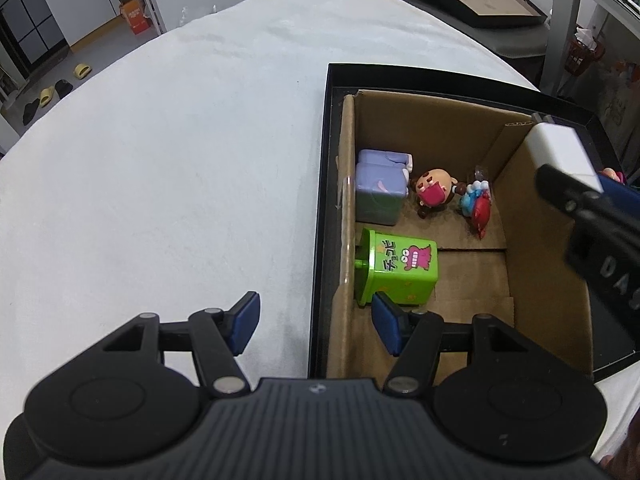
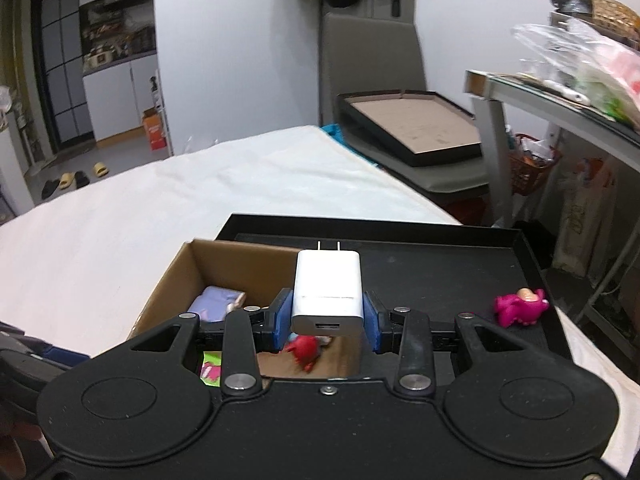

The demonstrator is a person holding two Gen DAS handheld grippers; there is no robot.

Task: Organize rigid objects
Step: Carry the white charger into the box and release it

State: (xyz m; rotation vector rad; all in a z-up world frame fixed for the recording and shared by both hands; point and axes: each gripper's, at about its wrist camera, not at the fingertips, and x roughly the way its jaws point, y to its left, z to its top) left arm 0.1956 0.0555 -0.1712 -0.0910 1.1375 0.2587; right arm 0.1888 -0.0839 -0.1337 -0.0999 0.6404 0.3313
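Clamping white charger in right gripper: glossy block, prongs far, port near. Left gripper half-open, empty.

cardboard box: back crowded, front right floor bare

purple block, doll figure, red crab toy and green bin toy fill the cardboard box left and rear; white tablecloth left lies open.
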